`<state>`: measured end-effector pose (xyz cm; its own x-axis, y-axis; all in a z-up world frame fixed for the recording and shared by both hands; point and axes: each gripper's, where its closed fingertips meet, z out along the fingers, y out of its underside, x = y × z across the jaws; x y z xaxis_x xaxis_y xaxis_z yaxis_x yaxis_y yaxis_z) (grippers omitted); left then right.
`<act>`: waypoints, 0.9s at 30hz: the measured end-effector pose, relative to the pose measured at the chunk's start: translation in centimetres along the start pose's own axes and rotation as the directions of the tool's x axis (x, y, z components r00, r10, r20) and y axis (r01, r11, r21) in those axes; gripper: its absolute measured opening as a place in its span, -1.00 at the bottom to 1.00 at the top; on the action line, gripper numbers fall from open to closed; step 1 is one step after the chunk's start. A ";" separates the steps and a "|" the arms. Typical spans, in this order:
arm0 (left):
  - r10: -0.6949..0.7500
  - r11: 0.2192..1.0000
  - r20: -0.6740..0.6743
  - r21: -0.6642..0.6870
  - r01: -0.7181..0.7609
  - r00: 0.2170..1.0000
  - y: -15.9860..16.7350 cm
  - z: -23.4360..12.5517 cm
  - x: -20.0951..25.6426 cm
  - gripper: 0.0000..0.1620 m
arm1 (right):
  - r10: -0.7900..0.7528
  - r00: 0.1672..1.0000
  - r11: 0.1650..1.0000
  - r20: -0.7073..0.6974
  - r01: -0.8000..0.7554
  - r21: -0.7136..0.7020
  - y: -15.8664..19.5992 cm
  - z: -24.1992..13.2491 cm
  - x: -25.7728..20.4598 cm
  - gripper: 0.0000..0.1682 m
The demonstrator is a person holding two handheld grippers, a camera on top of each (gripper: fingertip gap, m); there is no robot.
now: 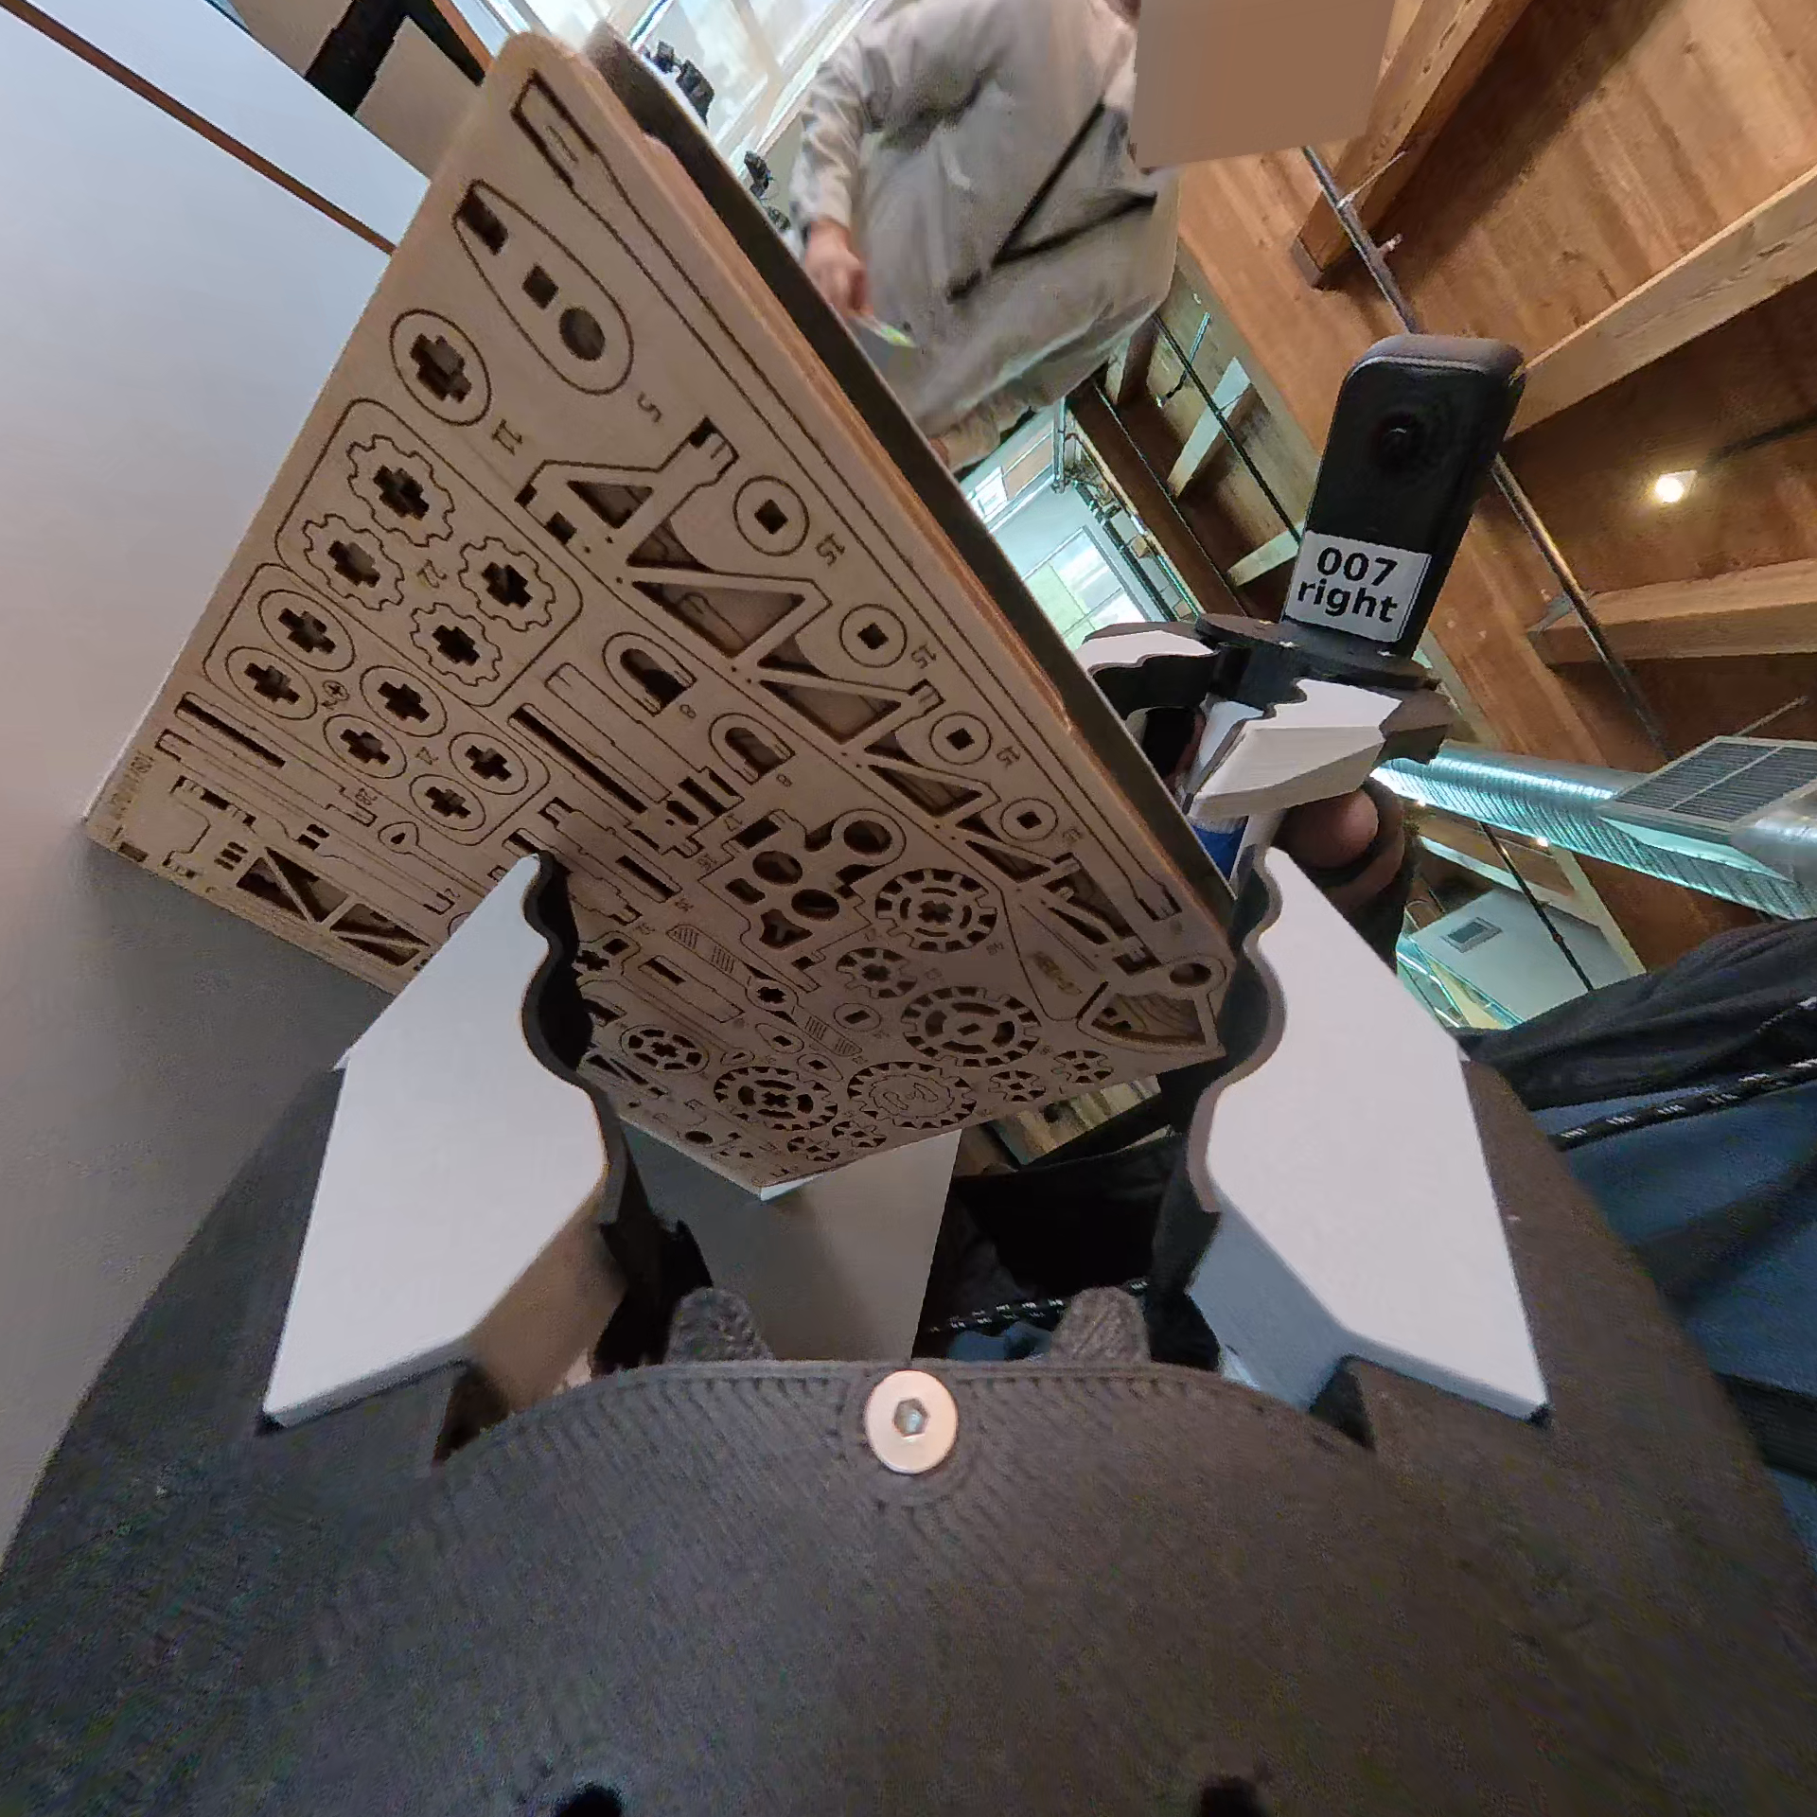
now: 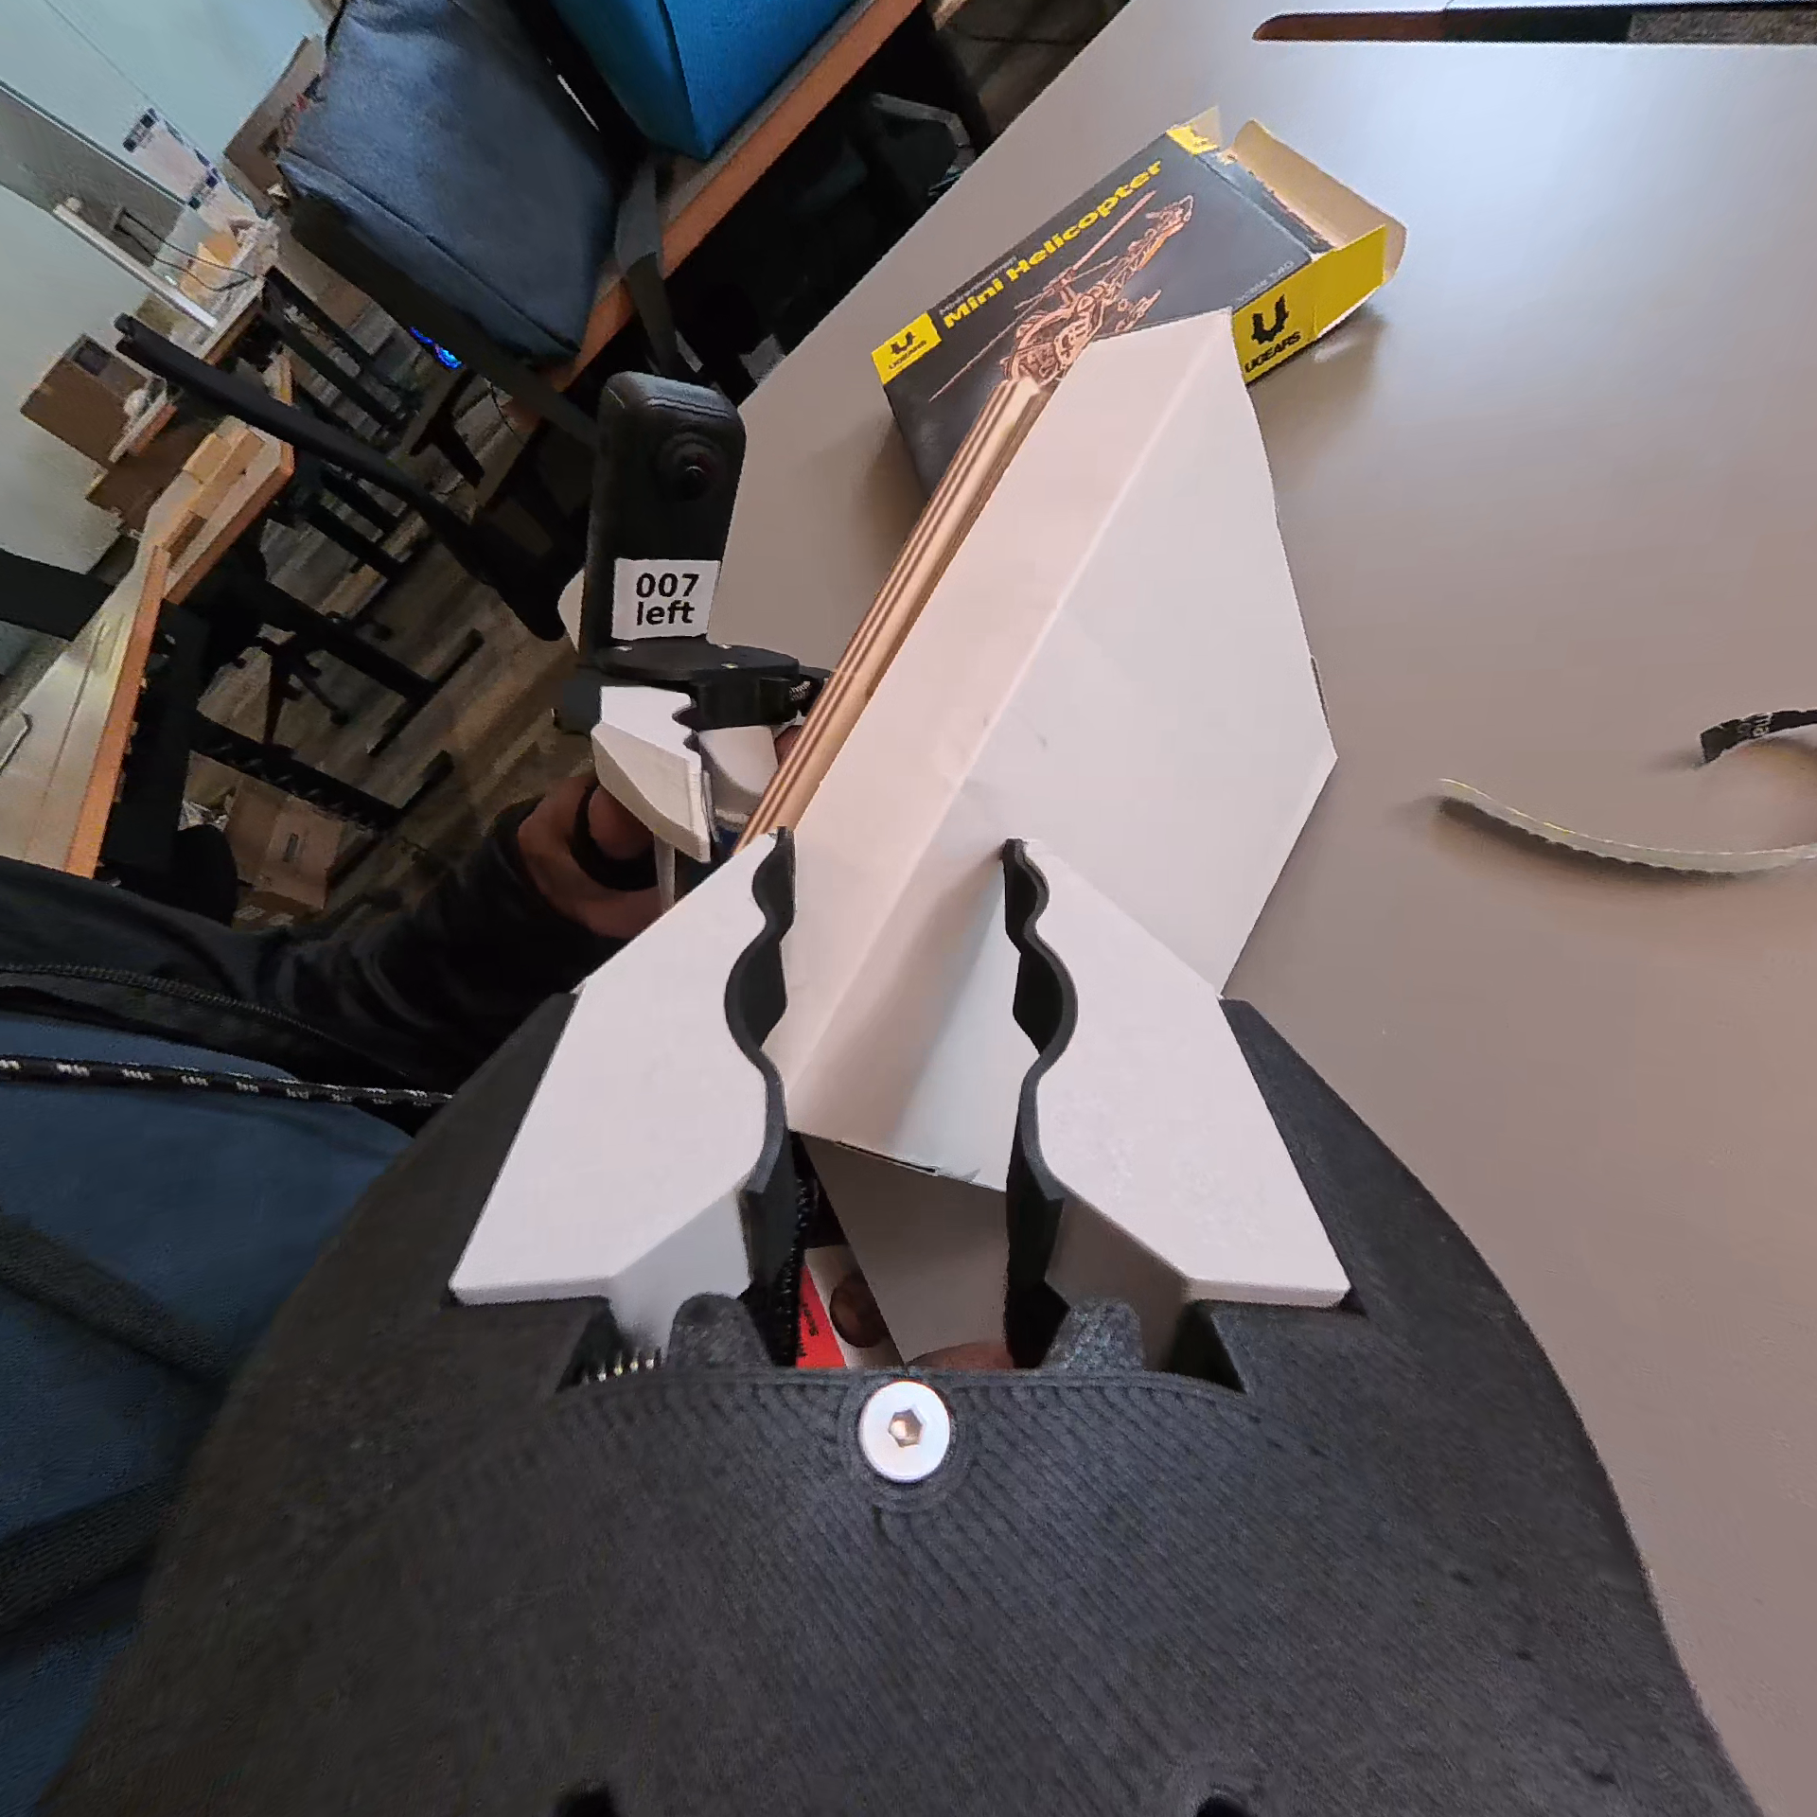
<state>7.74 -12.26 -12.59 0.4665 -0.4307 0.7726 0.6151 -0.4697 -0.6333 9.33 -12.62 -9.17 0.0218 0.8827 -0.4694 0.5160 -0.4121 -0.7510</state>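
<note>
A stack of laser-cut wooden sheets [image 1: 688, 688] is propped on edge on the worktop [image 2: 1573, 590] — steadied between the spread left claw [image 1: 900, 973] and the right claw [image 2: 900, 993], also spread, astride white folded card [image 2: 1062, 688].

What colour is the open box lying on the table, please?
The box is black with yellow ends, clearest in the right wrist view.

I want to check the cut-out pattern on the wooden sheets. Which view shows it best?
The left wrist view: the wooden sheets' laser-cut face of gears and struts fills the frame, unobstructed. The right wrist view shows only their stacked edges, beside a white folded card.
</note>
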 end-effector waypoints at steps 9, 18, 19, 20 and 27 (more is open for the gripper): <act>-0.033 0.999 0.037 -0.006 0.033 0.999 -0.1 -0.5 -0.2 0.62 | 0.023 1.000 1.000 0.006 -0.023 0.017 0.1 -0.5 0.7 -0.49; -0.080 0.997 0.062 0.017 0.079 0.995 -0.2 -0.8 -0.6 0.64 | 0.048 0.999 0.998 0.023 -0.049 0.039 0.3 -1.2 1.4 -0.49; -0.082 0.997 0.061 0.021 0.081 0.995 -0.2 -0.8 -0.6 0.64 | 0.052 0.998 0.998 0.029 -0.053 0.041 0.3 -1.2 1.4 -0.49; -0.083 0.996 0.061 0.025 0.082 0.995 -0.3 -0.8 -0.6 0.63 | 0.055 0.998 0.998 0.033 -0.056 0.041 0.4 -1.2 1.4 -0.48; -0.091 0.995 0.063 0.038 0.089 0.994 -0.3 -0.8 -0.5 0.64 | 0.100 0.990 0.992 0.103 -0.107 0.070 0.5 -1.6 1.5 -0.46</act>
<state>6.79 -12.53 -12.85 0.4480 -0.3366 0.8283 0.6777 -0.4763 -0.5602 11.01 -11.19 -9.51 -0.0151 0.8094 -0.5871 0.4495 -0.5189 -0.7271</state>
